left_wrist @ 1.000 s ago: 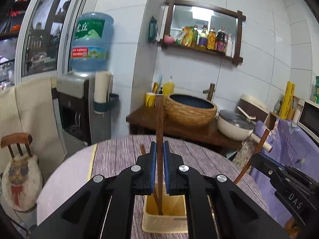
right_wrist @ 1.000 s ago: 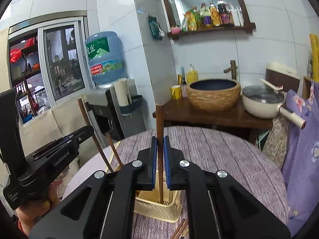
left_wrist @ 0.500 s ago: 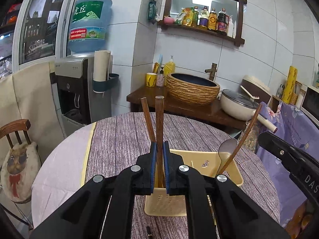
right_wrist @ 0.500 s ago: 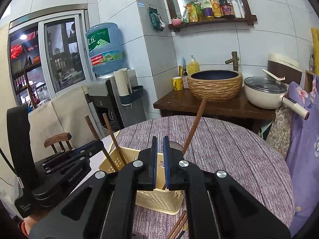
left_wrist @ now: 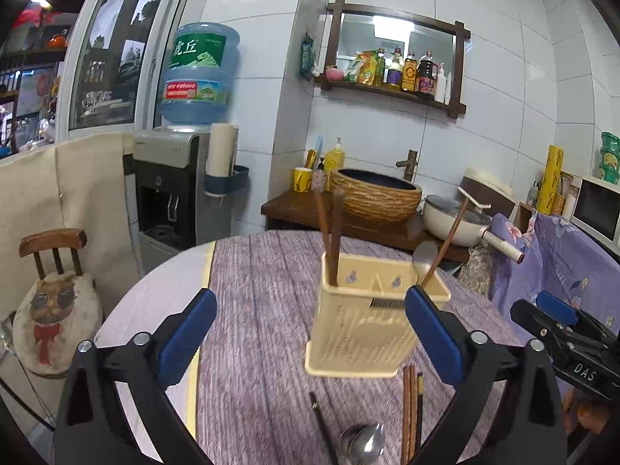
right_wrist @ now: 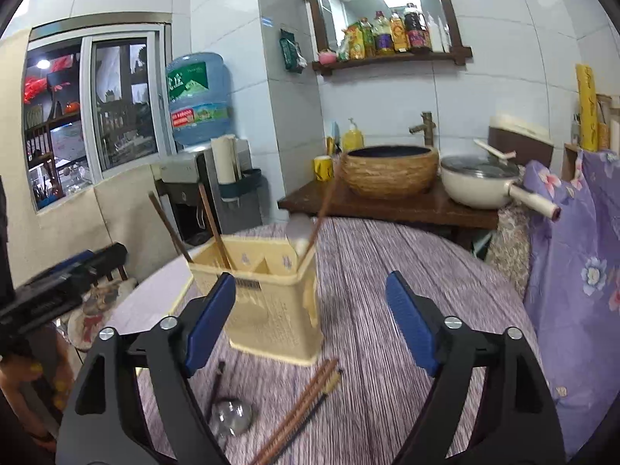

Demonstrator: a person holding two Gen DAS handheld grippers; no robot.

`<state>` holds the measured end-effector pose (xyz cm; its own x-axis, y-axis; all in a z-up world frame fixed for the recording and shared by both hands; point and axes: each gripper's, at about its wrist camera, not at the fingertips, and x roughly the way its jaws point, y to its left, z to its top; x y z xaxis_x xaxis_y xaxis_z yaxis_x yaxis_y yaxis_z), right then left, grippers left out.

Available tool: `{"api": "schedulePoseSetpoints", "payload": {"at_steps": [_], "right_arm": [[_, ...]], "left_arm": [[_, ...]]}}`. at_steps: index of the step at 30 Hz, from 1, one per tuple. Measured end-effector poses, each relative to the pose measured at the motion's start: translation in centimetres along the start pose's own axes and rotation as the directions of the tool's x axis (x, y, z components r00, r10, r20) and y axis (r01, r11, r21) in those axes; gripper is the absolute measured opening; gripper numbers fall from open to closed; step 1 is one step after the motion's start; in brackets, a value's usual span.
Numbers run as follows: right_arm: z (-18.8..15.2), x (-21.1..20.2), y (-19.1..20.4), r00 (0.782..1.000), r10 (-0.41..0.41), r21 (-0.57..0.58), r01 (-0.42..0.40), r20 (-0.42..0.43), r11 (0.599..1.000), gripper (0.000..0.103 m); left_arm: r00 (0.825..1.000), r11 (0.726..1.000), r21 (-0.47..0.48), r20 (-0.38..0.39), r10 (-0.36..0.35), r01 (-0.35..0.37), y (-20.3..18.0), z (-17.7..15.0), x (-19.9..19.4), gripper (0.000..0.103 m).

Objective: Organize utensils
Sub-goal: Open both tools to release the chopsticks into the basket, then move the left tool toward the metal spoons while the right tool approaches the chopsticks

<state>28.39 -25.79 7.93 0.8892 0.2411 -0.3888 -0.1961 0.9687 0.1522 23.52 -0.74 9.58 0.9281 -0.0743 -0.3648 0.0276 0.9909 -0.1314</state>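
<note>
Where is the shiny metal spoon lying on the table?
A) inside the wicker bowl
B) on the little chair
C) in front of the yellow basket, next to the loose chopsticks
C: the metal spoon lies on the purple tablecloth before the utensil basket, beside loose chopsticks.

Right gripper jaws just opened, empty, before utensil holder.

— Where is the light coming from?
— Mostly overhead: a bright panel glares in the mirror, and the white wall tiles shine evenly.
— Sharp?
— The background is; the yellow utensil holder and striped tablecloth smear with motion blur.
— Edges?
— Fisheye bends them, corners black; the window is dim.
</note>
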Motion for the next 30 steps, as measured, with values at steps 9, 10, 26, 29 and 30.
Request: {"api": "schedulePoseSetpoints", "payload": {"at_steps": [9, 10, 26, 29, 30], "right_arm": [[-8.0, 1.7, -1.2, 0.977, -0.022, 0.062, 0.036, -0.212, 0.997, 0.088], [-8.6, 2.0, -1.2, 0.971, -0.028, 0.061, 0.044, -0.238, 0.997, 0.088], [-12.7, 4.8, 0.8, 0.904, -0.041, 0.047, 0.067, -0.426, 0.997, 0.063], [-12.8, 5.5, 1.0, 0.895, -0.024, 0.069, 0.061, -0.446, 0.996, 0.058], [-12.9, 5.6, 1.1, 0.893, -0.025, 0.069, 0.063, -0.449, 0.996, 0.056]], "left_arm": [[0.982, 0.998, 0.038, -0.181, 0.052, -0.046, 1.4, -6.3, 1.2, 0.097], [0.978, 0.998, 0.04, -0.197, 0.063, -0.056, 1.6, -6.8, 1.3, 0.097], [0.943, 0.997, 0.033, -0.323, 0.081, -0.074, 2.8, -11.4, 1.6, 0.083], [0.939, 0.998, 0.025, -0.337, 0.07, -0.066, 2.8, -11.8, 1.6, 0.079], [0.938, 0.998, 0.022, -0.341, 0.065, -0.062, 2.7, -11.9, 1.6, 0.078]]}}
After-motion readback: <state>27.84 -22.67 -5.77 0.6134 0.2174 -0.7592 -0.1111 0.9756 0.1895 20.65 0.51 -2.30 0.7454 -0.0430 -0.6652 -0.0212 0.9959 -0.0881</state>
